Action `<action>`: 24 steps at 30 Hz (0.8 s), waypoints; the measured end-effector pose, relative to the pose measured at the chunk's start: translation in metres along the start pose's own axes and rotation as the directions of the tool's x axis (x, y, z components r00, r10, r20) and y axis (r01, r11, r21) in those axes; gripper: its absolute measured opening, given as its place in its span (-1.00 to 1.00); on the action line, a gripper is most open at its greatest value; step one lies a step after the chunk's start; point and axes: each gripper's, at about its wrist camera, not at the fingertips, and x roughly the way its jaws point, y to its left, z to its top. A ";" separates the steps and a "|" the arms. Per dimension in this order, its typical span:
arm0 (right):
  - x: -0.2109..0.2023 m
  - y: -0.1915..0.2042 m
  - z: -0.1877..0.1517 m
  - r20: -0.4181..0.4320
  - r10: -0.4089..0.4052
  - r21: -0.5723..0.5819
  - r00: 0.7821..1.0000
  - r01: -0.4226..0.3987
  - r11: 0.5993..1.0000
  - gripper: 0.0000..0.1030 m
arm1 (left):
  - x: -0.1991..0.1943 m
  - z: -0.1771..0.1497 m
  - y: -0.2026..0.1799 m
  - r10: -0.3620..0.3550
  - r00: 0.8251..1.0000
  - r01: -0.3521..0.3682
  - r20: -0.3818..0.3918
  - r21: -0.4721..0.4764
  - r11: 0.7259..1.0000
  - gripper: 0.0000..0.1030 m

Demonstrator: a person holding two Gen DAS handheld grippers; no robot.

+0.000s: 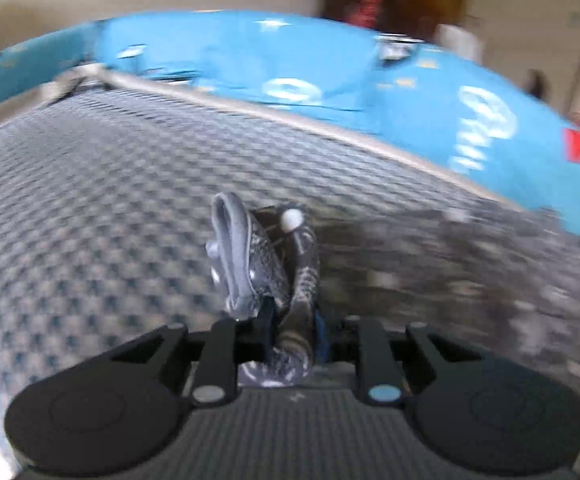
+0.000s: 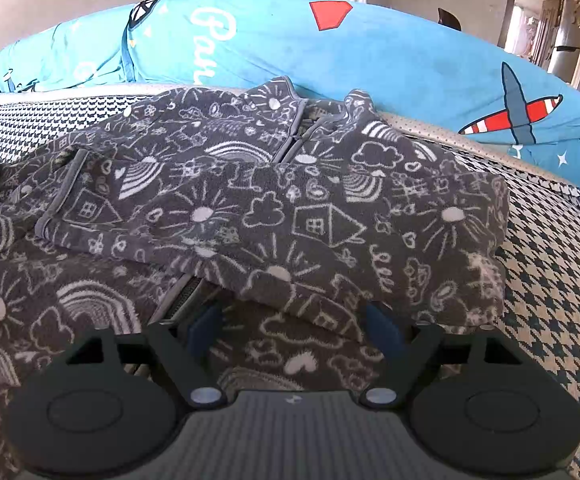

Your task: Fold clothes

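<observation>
A dark grey fleece garment (image 2: 274, 208) with white doodle prints lies on the houndstooth surface (image 2: 549, 280), one part folded across its body. My right gripper (image 2: 293, 328) hovers low over its near edge, open, with fleece between and under the blue fingertips (image 2: 204, 330). In the blurred left wrist view, my left gripper (image 1: 290, 332) is shut on a bunched cuff or hem of the same fleece garment (image 1: 262, 256), which sticks up from the jaws. More of the garment smears across the right side of that view.
A bright blue printed cover (image 2: 369, 52) with a plane and lettering runs along the far edge, also seen as the blue cover (image 1: 329, 72). Houndstooth fabric (image 1: 90, 200) spreads to the left. A doorway and furniture stand behind.
</observation>
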 end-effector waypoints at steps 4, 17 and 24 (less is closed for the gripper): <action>0.000 0.000 0.000 -0.001 0.000 0.000 1.000 0.000 1.000 0.56 | -0.006 -0.008 -0.026 -0.188 0.981 0.191 -0.043 0.090 0.978 -0.59; -0.007 0.000 0.007 -0.002 -0.011 -0.003 1.000 0.011 1.000 0.56 | -0.013 -0.028 -0.051 -0.317 0.943 0.331 -0.103 0.175 0.927 -0.36; -0.022 -0.004 0.015 0.061 0.053 0.051 0.997 -0.056 0.997 0.56 | -0.027 -0.036 -0.072 -0.474 0.869 0.494 -0.141 0.239 0.836 -0.08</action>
